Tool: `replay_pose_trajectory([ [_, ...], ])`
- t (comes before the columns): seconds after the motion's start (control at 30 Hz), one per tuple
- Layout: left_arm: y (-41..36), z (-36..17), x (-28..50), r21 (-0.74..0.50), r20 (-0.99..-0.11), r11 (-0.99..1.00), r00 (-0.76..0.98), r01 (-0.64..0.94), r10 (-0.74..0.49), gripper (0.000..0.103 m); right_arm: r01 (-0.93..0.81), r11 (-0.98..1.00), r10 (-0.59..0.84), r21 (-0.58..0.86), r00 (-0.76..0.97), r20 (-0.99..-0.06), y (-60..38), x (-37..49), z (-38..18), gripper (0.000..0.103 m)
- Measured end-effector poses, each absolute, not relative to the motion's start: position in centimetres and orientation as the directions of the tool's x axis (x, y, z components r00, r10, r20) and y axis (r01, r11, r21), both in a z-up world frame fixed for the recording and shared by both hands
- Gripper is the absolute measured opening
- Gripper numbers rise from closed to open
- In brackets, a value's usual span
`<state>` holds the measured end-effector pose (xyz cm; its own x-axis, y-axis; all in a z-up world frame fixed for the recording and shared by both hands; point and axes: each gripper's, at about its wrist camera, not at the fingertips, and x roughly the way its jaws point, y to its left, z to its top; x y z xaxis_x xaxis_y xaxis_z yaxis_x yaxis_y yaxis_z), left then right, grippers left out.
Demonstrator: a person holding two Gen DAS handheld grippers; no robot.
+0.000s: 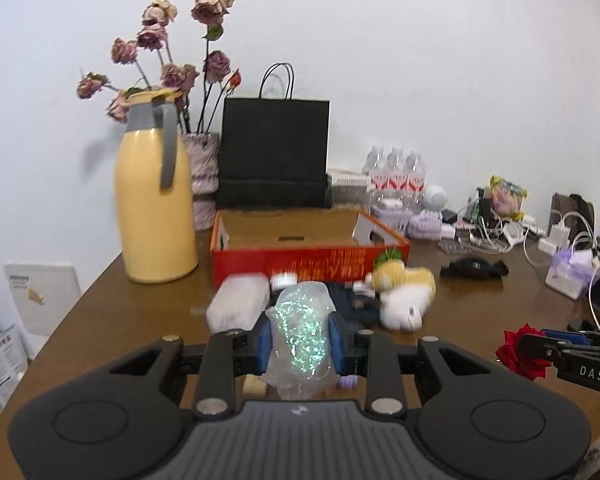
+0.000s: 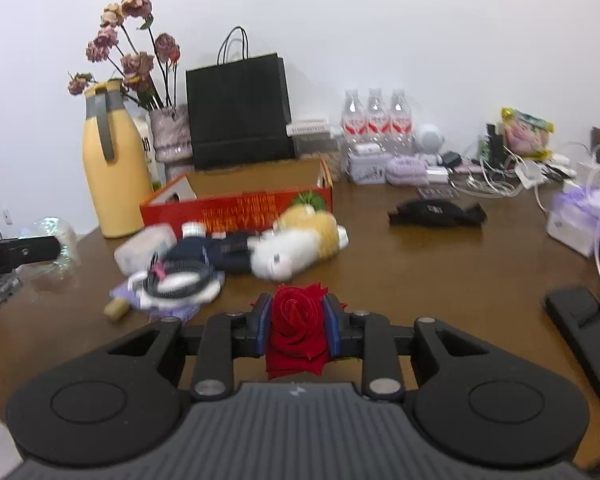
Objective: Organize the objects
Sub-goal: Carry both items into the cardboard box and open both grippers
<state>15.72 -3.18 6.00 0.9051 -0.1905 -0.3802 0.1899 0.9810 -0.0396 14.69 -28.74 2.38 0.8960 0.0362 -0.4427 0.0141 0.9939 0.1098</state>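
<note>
- Rose [image 2: 298, 330], red, sits clamped between the pads of my right gripper [image 2: 298, 320], held above the table [image 2: 420, 272]; from the left wrist view it shows at the right edge [image 1: 520, 354], pinched in the same gripper [image 1: 540, 346]
- Glitter bag [image 1: 302, 332], clear and crinkled, is squeezed between the pads of my left gripper [image 1: 302, 338]; jaws closed in on it from both sides; it also shows at the left edge of the right view [image 2: 58, 240]
- Ahead lies a pile: plush toy [image 2: 296, 240], dark bottle [image 2: 216, 250], clear pouch [image 1: 238, 304]; all just in front of the red box [image 1: 300, 248], which stands open
- Yellow jug [image 1: 154, 200] stands left of the box; black bag [image 1: 274, 152] behind it
</note>
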Motion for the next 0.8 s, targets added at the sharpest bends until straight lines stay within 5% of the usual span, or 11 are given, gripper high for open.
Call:
replay_pose_trajectory([
  [0.37, -3.2, 12.8, 40.8, -0.088, -0.424, 0.966, 0.868, 0.245, -0.259, 0.027, -0.174, 0.977, 0.211, 0.123, 0.871, -0.445, -30.0, 37.7, 9.6, 0.026],
  [0.53, -4.2, 9.8, 54.4, -0.090, -0.576, 0.985, 0.799, 0.146, -0.171, 0.027, -0.129, 0.987, 0.163, 0.099, 0.804, -0.571, -29.4, 53.8, 8.0, 0.026],
  [0.7, -4.3, 3.6, 61.6, 0.047, -0.674, 0.998, 0.739, 0.040, 0.002, 0.035, -0.005, 0.997, 0.055, 0.075, 0.733, -0.678, -29.6, 63.8, 2.3, 0.029],
  [0.73, -4.1, 2.8, 62.0, 0.051, -0.677, 0.998, 0.736, 0.045, 0.002, 0.038, 0.010, 0.998, 0.039, 0.067, 0.727, -0.685, -29.6, 64.6, 1.3, 0.035],
  [0.8, -3.7, 2.0, 62.0, 0.047, -0.673, 0.997, 0.739, 0.067, -0.018, 0.052, 0.013, 0.999, 0.013, 0.032, 0.726, -0.688, -29.2, 65.2, -0.2, 0.070],
])
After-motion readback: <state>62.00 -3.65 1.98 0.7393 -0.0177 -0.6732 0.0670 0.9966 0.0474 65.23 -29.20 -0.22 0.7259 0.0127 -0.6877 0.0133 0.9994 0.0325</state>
